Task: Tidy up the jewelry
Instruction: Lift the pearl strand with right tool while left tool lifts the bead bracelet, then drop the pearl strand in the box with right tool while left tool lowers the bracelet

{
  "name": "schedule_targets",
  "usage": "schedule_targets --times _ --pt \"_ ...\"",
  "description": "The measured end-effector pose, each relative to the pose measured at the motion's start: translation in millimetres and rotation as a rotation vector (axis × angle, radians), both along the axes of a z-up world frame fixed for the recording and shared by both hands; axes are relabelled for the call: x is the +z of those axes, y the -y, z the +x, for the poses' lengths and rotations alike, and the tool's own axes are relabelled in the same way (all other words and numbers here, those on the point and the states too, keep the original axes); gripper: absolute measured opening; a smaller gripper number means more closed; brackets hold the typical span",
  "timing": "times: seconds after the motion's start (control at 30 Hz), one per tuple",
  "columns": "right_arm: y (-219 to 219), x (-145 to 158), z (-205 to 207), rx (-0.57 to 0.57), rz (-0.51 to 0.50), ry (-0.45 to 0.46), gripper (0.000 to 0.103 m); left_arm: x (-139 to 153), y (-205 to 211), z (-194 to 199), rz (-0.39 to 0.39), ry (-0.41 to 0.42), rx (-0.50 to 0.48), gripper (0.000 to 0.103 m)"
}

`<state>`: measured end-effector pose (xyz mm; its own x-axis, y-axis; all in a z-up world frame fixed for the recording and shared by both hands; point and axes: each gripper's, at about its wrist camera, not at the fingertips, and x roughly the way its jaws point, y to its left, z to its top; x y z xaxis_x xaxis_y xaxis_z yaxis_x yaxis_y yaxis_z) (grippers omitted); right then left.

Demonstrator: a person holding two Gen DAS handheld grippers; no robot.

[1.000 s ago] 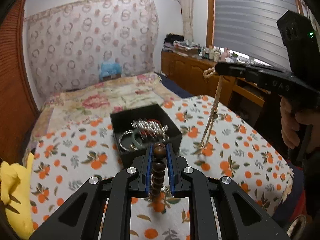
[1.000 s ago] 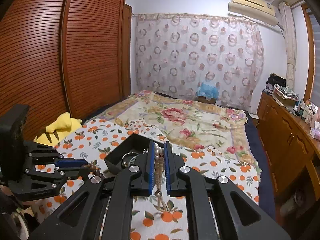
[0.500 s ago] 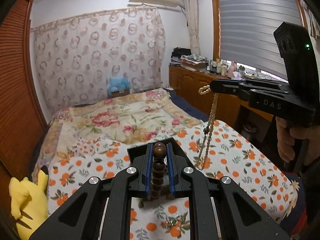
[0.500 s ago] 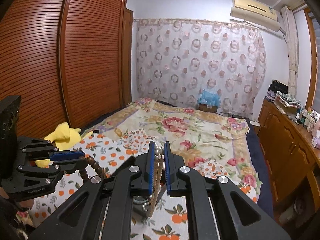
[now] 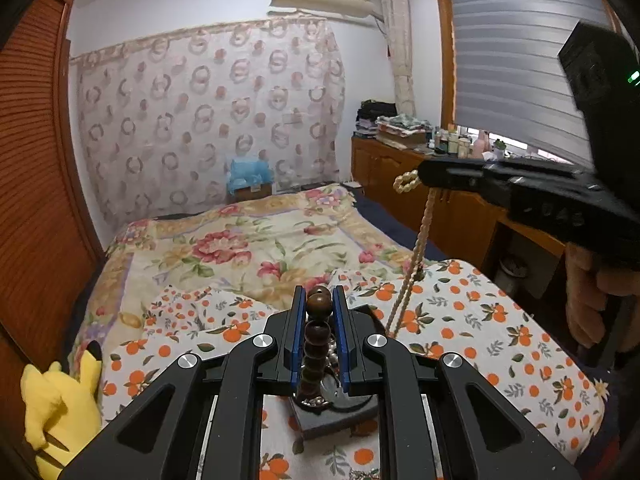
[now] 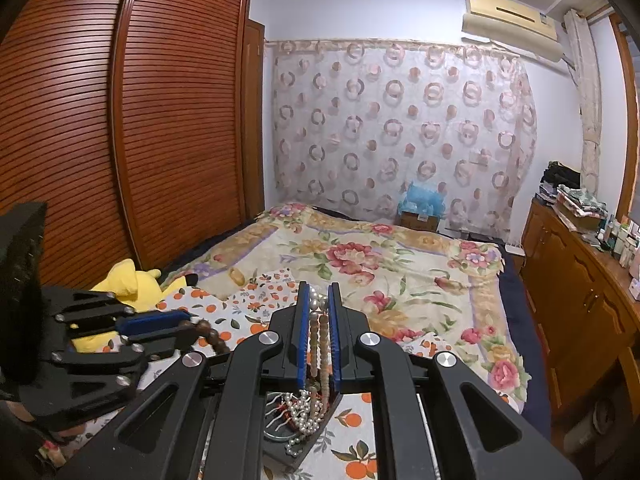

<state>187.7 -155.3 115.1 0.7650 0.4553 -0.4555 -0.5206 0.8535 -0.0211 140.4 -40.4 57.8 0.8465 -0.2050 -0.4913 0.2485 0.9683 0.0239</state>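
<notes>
The right hand-held gripper (image 6: 319, 312) pinches a cream pearl bead necklace (image 6: 318, 344) above a black square jewelry box (image 6: 296, 450).

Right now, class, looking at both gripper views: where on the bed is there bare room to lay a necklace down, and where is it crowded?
Free: the orange-print cloth right of the black box, and the floral blanket behind it. Crowded: the box itself, filled with pearls and a bangle, and the left edge beside the yellow plush.
</notes>
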Motion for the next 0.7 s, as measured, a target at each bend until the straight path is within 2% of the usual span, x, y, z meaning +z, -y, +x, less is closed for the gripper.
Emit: schedule_targets --times 0.2,0.47,0.7 --pt "-10 -6 3 0.014 -0.012 -0.007 0.01 -24 -3 17 -0.004 -0.052 0.022 0.012" --pt "-17 -22 9 0.008 -0.027 -0.031 0.01 -71 -6 31 0.007 -0.151 0.033 0.012" --pt "-24 -34 25 -0.013 -0.029 -0.048 0.01 -86 -9 32 0.008 -0.184 0.031 0.012"
